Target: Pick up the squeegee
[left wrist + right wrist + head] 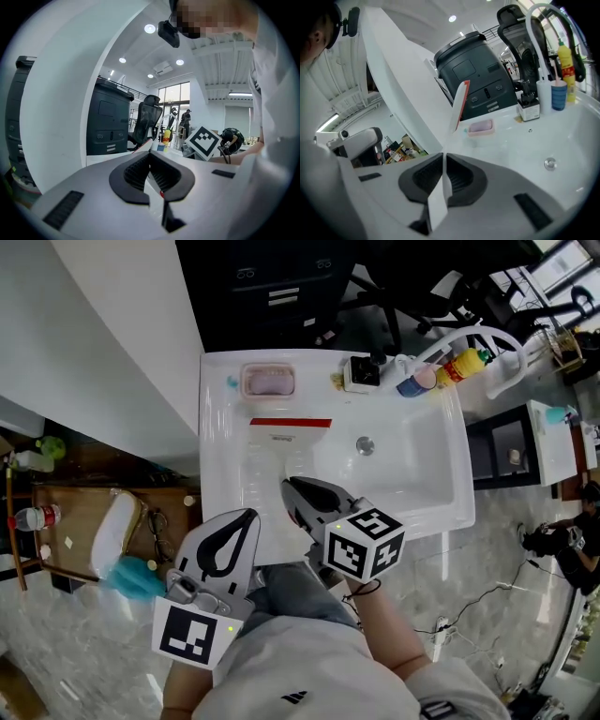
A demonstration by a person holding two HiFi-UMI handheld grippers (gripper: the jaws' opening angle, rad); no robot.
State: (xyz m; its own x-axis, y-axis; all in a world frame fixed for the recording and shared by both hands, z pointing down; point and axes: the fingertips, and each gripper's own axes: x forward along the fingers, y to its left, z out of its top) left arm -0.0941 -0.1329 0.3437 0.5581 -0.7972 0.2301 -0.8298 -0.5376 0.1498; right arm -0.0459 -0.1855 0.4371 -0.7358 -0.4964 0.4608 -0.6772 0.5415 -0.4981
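Note:
The squeegee (291,423) has a red blade strip and a white handle, and it hangs over the white counter left of the sink basin (412,465). My right gripper (287,486) is shut on the handle's lower end. In the right gripper view the white handle (440,187) runs up from between the pads to the red-edged blade (460,105). My left gripper (249,514) hovers at the counter's front left edge with its jaws shut and nothing between them. In the left gripper view its pads (150,154) meet at the tips.
A pink soap dish (269,381) sits at the back of the counter. By the white faucet (473,334) stand a small box (361,373), a blue cup (412,382) and a yellow bottle (462,365). The drain (365,444) is in the basin. A dark cabinet (476,77) stands behind.

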